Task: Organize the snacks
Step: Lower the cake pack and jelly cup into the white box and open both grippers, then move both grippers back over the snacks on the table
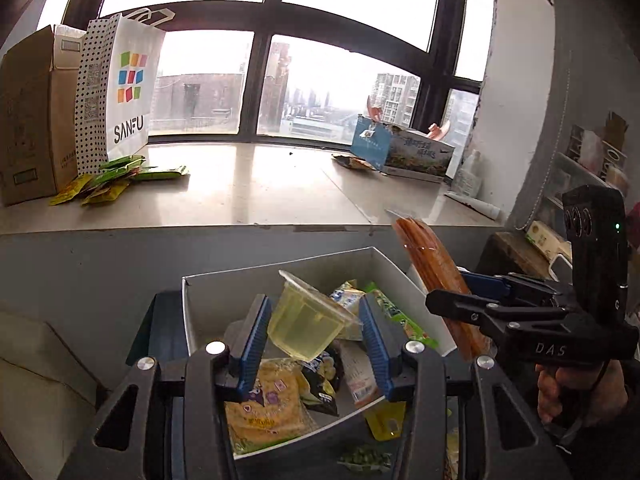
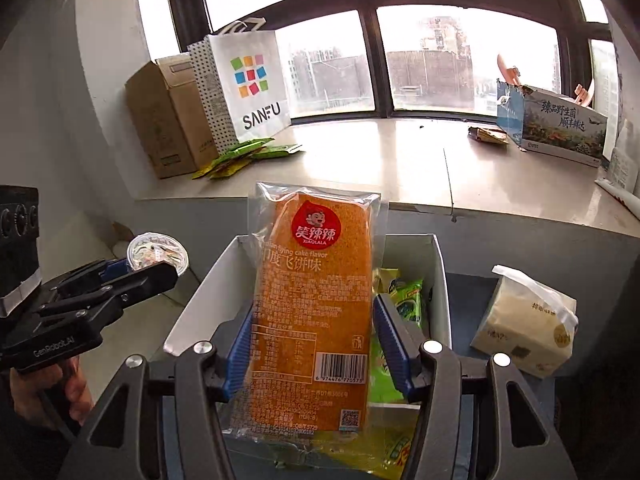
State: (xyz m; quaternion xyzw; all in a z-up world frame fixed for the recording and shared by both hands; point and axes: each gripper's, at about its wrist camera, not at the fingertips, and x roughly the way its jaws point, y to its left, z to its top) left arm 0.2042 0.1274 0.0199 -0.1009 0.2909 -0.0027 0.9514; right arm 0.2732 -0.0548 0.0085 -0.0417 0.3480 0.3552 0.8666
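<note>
My left gripper (image 1: 316, 320) is shut on a clear yellow jelly cup (image 1: 306, 320), tilted above an open white box (image 1: 280, 270) that holds several mixed snack packets. In the right wrist view the same left gripper (image 2: 148, 268) shows at the left, with the jelly cup's foil lid (image 2: 158, 256) facing the camera. My right gripper (image 2: 316, 336) is shut on a long orange cake packet (image 2: 316, 300), held upright over the white box (image 2: 200, 300). In the left wrist view that right gripper (image 1: 452, 292) grips the orange packet (image 1: 432, 264) edge-on, beside the box's right wall.
Behind the box runs a pale window ledge (image 1: 260, 188). It carries a cardboard box (image 1: 28, 120), a white SANFU bag (image 1: 124, 92), green and yellow packets (image 1: 116, 180) and a blue printed carton (image 1: 404, 152). A tissue pack (image 2: 528, 320) lies right of the white box.
</note>
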